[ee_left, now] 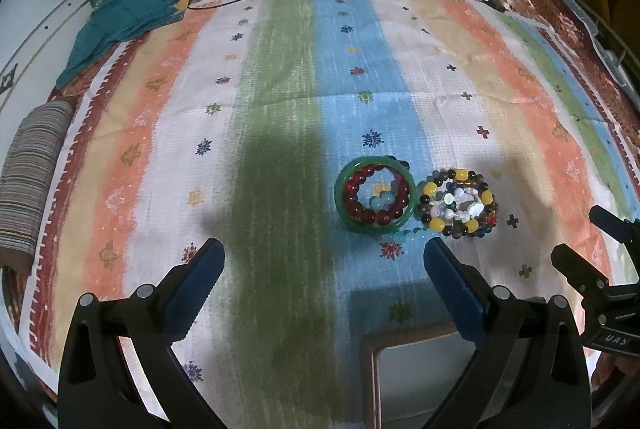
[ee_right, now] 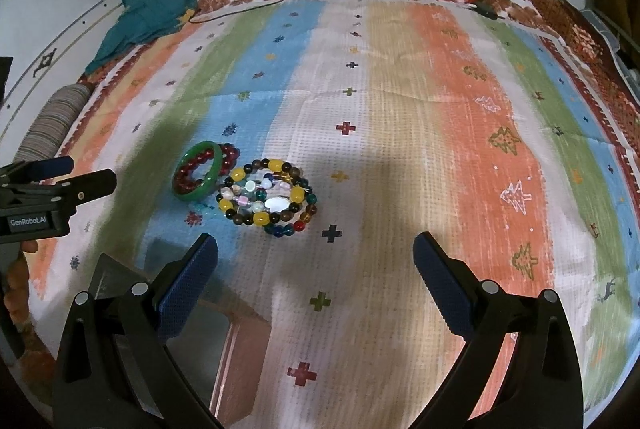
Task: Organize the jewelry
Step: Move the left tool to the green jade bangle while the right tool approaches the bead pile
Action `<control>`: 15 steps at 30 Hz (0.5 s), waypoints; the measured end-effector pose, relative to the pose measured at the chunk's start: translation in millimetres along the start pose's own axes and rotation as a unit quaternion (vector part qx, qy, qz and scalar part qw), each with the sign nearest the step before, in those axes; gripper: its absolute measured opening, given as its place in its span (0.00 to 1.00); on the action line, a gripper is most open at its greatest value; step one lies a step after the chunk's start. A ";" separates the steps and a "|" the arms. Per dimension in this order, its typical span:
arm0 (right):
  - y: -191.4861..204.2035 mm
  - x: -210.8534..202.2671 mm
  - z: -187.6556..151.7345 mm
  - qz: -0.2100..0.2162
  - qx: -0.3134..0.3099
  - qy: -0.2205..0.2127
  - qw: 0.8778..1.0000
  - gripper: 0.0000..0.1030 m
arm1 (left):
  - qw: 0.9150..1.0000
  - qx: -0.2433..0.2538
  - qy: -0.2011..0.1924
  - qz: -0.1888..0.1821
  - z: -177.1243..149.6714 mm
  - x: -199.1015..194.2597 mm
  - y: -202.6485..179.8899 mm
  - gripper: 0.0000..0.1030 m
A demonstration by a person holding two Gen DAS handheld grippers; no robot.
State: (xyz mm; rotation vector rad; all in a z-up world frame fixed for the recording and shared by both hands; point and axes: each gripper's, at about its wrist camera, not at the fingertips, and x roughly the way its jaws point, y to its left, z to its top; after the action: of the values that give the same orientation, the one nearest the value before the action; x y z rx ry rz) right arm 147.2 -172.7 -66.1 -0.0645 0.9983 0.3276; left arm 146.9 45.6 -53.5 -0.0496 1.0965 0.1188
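Left gripper point(ee_left: 324, 261) spread wide — box point(ee_left: 370, 381) interior unclear.

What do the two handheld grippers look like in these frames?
Both are alike: the left gripper and right gripper have black angular plastic arms with round silver pivot pins, and jaws faced with dark blue textured pads. The left gripper's body carries a white "GenRobot.AI" label. No cables or sleeves show.
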 end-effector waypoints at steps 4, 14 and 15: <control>-2.6 3.5 3.8 0.000 0.005 0.004 1.000 0.96 | 1.000 -0.003 0.010 -0.005 4.2 8.1 -0.8 0.90; -9.3 19.6 14.6 0.008 0.019 0.019 1.000 0.96 | 0.999 -0.014 0.033 -0.018 12.9 30.4 2.2 0.81; -9.6 23.3 16.5 0.010 0.022 0.022 0.999 0.96 | 0.999 -0.016 0.037 -0.020 14.1 34.0 2.7 0.79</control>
State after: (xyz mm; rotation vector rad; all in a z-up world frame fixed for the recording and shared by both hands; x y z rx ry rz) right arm 175.1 -172.8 -77.5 -0.0221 1.0509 0.3240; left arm 174.3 52.1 -77.3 -0.1046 1.1674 0.0992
